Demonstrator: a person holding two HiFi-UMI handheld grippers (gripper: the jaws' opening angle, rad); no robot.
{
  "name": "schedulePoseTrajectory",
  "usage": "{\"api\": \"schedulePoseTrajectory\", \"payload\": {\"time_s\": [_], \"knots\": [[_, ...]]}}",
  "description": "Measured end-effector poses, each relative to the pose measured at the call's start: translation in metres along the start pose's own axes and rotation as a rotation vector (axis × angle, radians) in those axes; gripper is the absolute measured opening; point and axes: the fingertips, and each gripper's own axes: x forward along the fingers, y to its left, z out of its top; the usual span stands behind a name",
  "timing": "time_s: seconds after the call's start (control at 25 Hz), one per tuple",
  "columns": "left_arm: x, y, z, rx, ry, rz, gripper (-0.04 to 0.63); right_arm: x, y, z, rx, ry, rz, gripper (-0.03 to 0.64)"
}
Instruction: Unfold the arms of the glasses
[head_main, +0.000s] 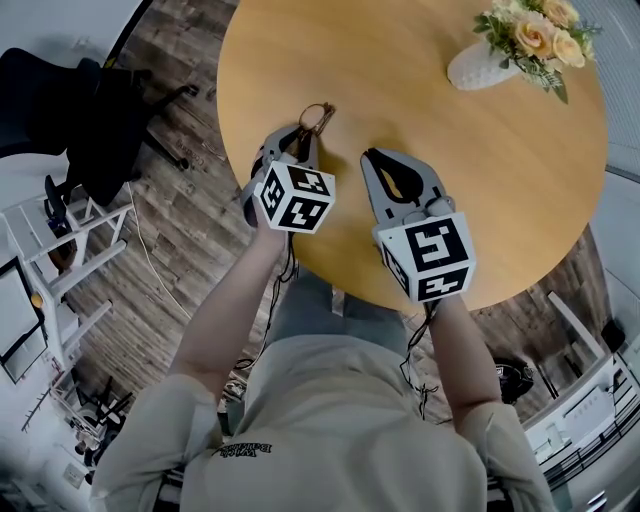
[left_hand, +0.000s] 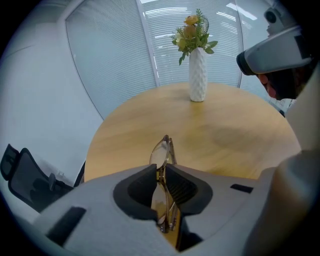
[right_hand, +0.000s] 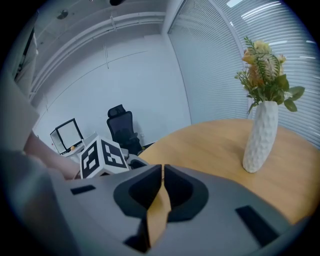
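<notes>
Thin brown-framed glasses (head_main: 319, 114) with folded arms stand on edge near the left rim of the round wooden table (head_main: 500, 190). My left gripper (head_main: 304, 133) points steeply down at them. In the left gripper view its dark pads (left_hand: 150, 176) press on the frame of the glasses (left_hand: 163, 151) from both sides; one lens sticks out beyond the tips. My right gripper (head_main: 368, 156) hovers over the table just right of the left one. It is shut with nothing between the jaws (right_hand: 163, 168).
A white textured vase (head_main: 478, 68) of flowers stands at the table's far right, also seen as the vase (left_hand: 197, 75) and the vase (right_hand: 260, 136). A black office chair (head_main: 70, 120) and a white shelf rack (head_main: 60, 260) stand on the wooden floor to the left.
</notes>
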Motion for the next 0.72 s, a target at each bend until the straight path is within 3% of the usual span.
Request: {"api": "schedulePoseTrajectory", "payload": {"time_s": [0.36,0.72], "knots": [[-0.036,0.008,0.025,-0.128,-0.129,-0.058,0.040,-0.019,0.002,0.015,-0.009,-0.035,-0.024,0.035],[-0.150,0.038,0.112,-0.205,-0.457,-0.067,0.040,-0.071,0.009,0.092,-0.025,-0.198,-0.083,0.035]]}}
